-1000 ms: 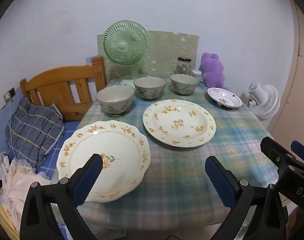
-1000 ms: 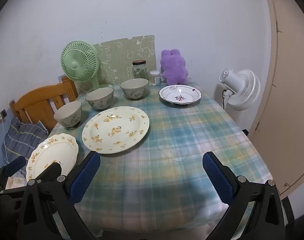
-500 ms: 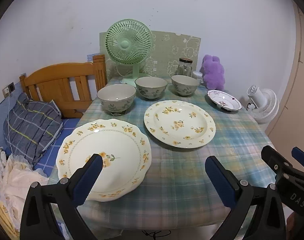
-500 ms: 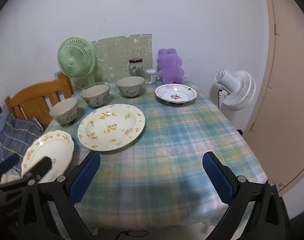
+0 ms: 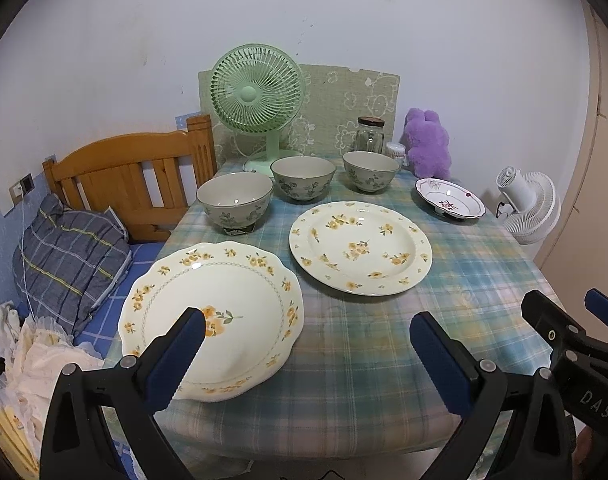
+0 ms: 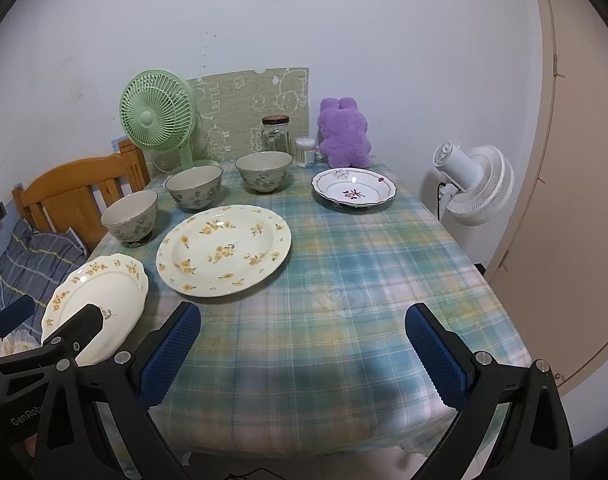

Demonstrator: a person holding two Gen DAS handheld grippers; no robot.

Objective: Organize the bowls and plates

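Nearby, green fan (image 5: 257, 98), perhaps jar (image 5: 370, 135), behind bowls (image 5: 303, 178).

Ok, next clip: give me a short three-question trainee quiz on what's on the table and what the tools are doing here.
1. How many bowls stand on the table?
2. True or false: the left tool is shut on the scalloped plate.
3. Which dish lies nearest the purple plush? A) the round yellow-flower plate B) the red-rimmed dish C) the scalloped plate

Key: 1) three, in a row in front of the green fan; 2) false, both the left tool and the right tool are open and empty, short of the dishes; 3) B.
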